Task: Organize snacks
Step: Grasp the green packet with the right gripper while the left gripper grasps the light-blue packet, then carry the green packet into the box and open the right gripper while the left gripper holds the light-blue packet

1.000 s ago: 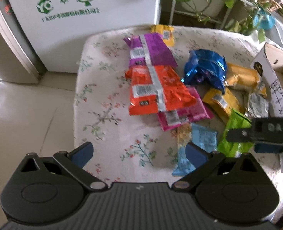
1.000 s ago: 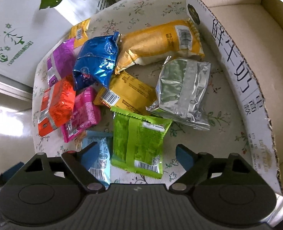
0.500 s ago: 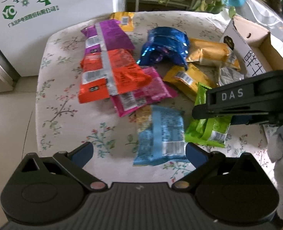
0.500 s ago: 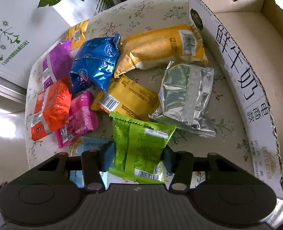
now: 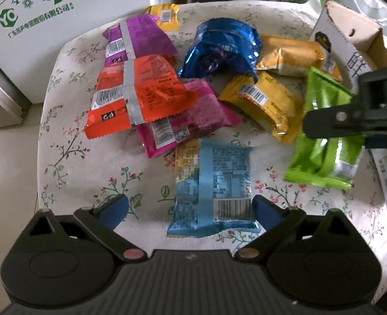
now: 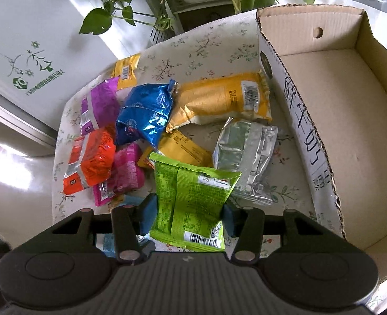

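Beside the cardboard box (image 6: 332, 120), on the flowered tablecloth (image 5: 70, 157), we have almost the whole heap of snacks left to sort. The box shows a bare floor in the right wrist view, so we judge the job barely begun. Our right gripper (image 6: 188, 214) pinches the green packet (image 6: 190, 204) by its two long edges, pads pressed in on both sides; its jaws have just been closing onto it, and the packet now hangs clear of the cloth, just short of the box wall. Our left gripper (image 5: 190, 210) stands spread, one pad on either side of the light blue packet (image 5: 214, 186), which lies flat and ungripped, further from the box than the green one.

Left for us, going away from the box: the silver packet (image 6: 245, 157), two yellow ones, the blue foil bag (image 5: 219, 50), then the pink, orange and purple packets, and a small yellow one at the far edge.

Only the right wrist view shows the box's inside and the silver packet clearly. Only the left wrist view shows the light blue packet whole, and the green packet (image 5: 322, 136) from the side, lifted in the right gripper (image 5: 350, 120).
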